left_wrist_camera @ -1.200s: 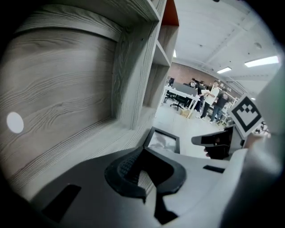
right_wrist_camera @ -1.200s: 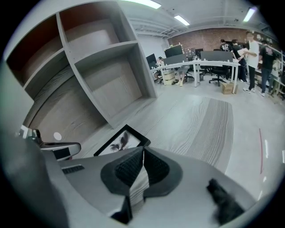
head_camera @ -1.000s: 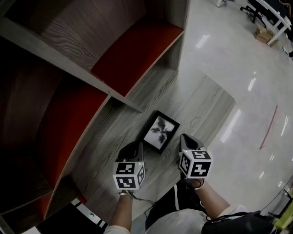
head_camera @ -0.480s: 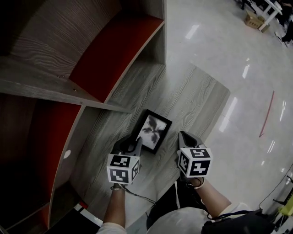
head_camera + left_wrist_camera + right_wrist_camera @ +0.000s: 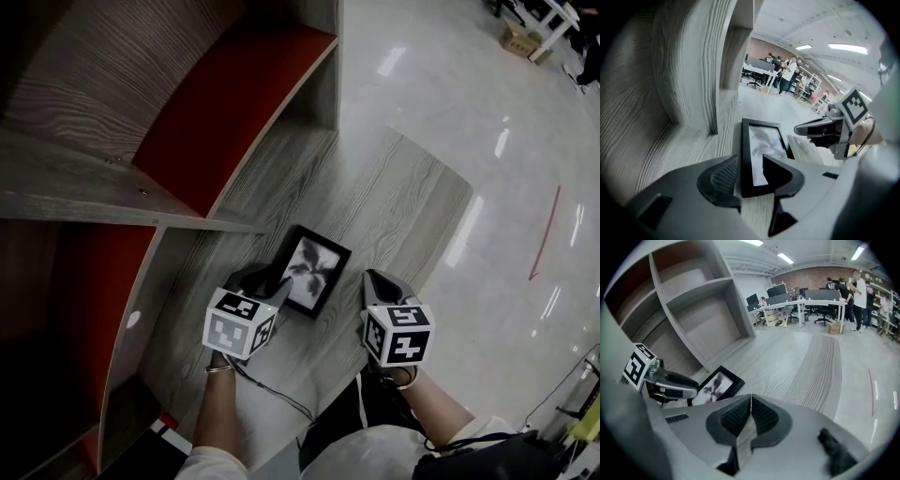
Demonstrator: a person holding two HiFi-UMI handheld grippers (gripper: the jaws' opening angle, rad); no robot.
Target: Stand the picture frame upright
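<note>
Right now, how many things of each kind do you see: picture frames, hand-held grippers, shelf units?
Black rectangular picture frame, lying flat: 1
Grey hand-held grippers: 2 (left gripper, jaws have just been opening, frame's edge between them; right gripper, jaws together)
Grey wooden shelf unit with red back panels: 1
Total: 4

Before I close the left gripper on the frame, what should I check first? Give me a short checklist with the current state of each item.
1. Picture frame position: lying flat on the wooden base, not yet upright. Ok.
2. Left gripper jaws: apart, and they have just been opening. Ok.
3. Frame's near corner between the left jaws: ok, though the pads are not pressing on it yet.
4. Right gripper: shut, empty and beside the frame, not touching it. Ok.
5. Stand on the frame's back: hidden underneath. Cannot tell.
</note>
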